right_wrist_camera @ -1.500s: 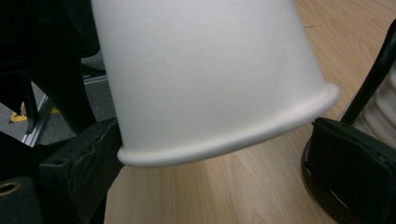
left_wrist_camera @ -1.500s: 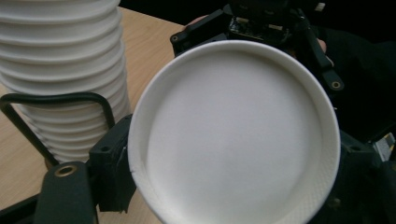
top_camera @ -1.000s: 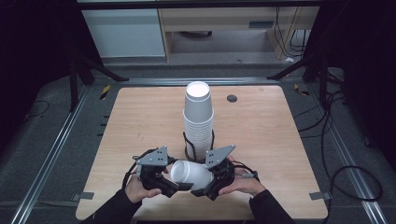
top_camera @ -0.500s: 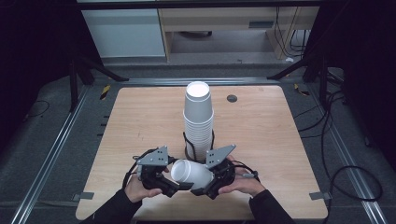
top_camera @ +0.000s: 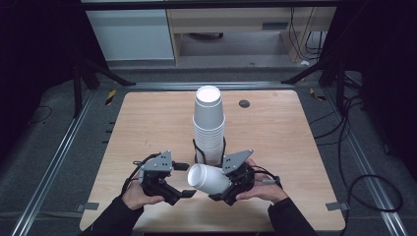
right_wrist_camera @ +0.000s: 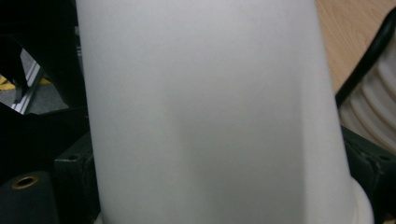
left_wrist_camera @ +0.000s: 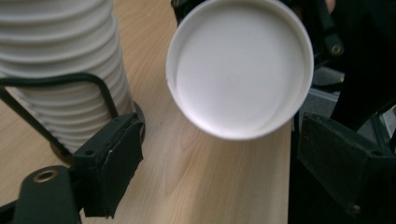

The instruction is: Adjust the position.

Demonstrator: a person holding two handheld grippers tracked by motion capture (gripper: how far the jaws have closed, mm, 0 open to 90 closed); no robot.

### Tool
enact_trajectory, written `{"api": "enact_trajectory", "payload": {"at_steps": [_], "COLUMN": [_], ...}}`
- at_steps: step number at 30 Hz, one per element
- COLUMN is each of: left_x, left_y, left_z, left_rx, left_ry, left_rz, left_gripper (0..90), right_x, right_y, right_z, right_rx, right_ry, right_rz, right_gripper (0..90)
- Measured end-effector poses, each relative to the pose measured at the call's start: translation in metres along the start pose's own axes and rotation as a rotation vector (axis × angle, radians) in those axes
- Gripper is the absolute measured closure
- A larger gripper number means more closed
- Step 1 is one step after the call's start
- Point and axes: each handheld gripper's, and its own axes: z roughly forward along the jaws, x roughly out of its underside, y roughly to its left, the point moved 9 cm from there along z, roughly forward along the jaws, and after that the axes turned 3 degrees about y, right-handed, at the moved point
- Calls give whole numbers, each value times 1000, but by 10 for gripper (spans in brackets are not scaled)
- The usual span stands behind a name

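Observation:
A single white paper cup (top_camera: 209, 178) lies on its side above the table's front edge. My right gripper (top_camera: 222, 183) is shut on its rim end, and the cup wall (right_wrist_camera: 210, 116) rises between that gripper's pads. Its round base (left_wrist_camera: 238, 70) faces my left gripper (top_camera: 185, 180), a short way ahead of the jaws. The left gripper's jaws have just been opening and stand wide apart with nothing between them (left_wrist_camera: 224, 172). A tall stack of white cups (top_camera: 209, 128) stands in a black wire holder (top_camera: 196, 150) just behind both grippers.
The wooden table (top_camera: 275, 128) has a small black round fitting (top_camera: 244, 103) at the back right. The stack (left_wrist_camera: 60, 70) stands close to the left gripper's left jaw. Cables and metal rails lie on the floor around the table.
The left gripper has let go of the cup's base end, opened its jaws and drawn back slightly to the left. The right gripper keeps the cup in the same place.

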Motion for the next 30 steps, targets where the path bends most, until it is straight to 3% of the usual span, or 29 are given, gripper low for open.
{"api": "enact_trajectory", "payload": {"at_steps": [6, 18, 30], "left_x": [13, 20, 24], "left_y": [1, -4, -6], "left_z": [17, 35, 40], "left_rx": [-5, 16, 26], "left_ry": [92, 179, 217], "left_rz": [15, 25, 13], "left_gripper": [120, 120, 188], "right_x": [6, 14, 14], "right_y": [-4, 2, 6], "right_z": [5, 31, 41], "right_rx": [44, 59, 49], "right_ry": [78, 228, 260], "right_rz": [-26, -83, -111], "right_gripper": [95, 95, 93]}}
